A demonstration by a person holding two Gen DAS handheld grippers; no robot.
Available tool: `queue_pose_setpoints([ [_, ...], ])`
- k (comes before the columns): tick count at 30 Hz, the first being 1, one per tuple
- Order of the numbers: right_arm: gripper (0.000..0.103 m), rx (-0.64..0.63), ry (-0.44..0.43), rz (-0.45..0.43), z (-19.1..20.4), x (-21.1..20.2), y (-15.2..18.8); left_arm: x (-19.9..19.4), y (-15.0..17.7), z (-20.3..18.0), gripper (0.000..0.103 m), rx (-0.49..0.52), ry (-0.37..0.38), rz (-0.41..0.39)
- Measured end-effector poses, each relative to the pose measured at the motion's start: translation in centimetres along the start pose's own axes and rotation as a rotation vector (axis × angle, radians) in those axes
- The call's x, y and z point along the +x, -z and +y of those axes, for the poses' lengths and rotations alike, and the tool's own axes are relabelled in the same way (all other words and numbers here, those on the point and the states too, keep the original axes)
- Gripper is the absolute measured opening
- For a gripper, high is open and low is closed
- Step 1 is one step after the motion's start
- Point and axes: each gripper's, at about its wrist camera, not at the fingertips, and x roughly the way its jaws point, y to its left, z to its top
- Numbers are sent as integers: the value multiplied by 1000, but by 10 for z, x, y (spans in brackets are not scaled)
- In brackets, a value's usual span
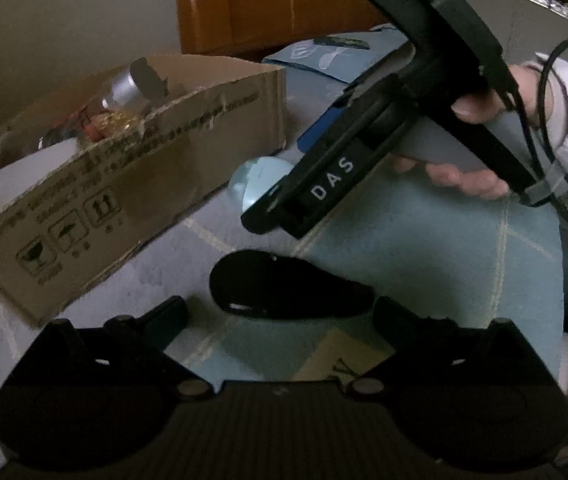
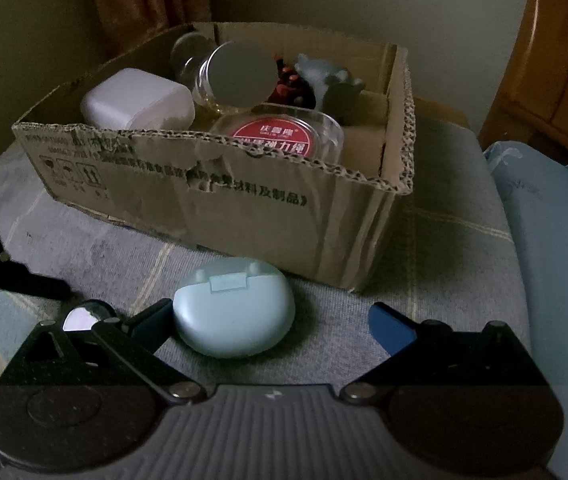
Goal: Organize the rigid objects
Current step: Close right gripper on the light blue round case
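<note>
Pale-blue plastic, rounded and pebble-shaped, the small hinged case (image 2: 234,308) is lying on the grey checked bed cover (image 2: 435,240), just in front of the torn brown cardboard box (image 2: 244,200). Wide open and holding nothing, the right tool (image 2: 272,320) is reaching around it, the left finger close beside the case and the right finger well apart from it. The left tool (image 1: 280,312) is also spreading wide and empty, hovering near a black oval case (image 1: 287,288) lying on the same cover.

Closing well probably means centring the blue case between the fingers first, since one finger is nearer than the other and would likely push the smooth shell sideways. Gripping low across its widest part should keep it from squirting out. The box is already carrying a white rounded container (image 2: 138,100), a clear jar with a grey lid (image 2: 240,76) and a clear tub with a red label (image 2: 280,136), so the free corner at its right looks like the safest drop spot.
</note>
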Motion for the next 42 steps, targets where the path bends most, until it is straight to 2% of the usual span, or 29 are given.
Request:
queue_pose_setpoints([
  [6,103,1,3,37,2,1,-4,6,-7,2,100,31,27,-8],
  [9,103,0,1,35,2,1,-4,4,-7,1,97,32,37,-12],
  [12,103,-8,-5,37,2,0,-5,-1,-5,-2,90,37,42,-18],
  [15,102,-9,-8,32,3,0,-5,-5,-3,-3,90,26,36,-18],
  [25,74,-56,-33,-1,18,-7,-7,-10,-3,-6,90,9,15,-3],
  [28,68,-68,-37,0,21,-9,-8,-15,0,-5,90,3,10,3],
  [35,66,-77,-42,4,22,-15,-3,-30,13,3,90,-19,-15,19],
  [42,66,-80,-43,9,23,-17,-1,-32,11,9,90,-69,-60,48],
])
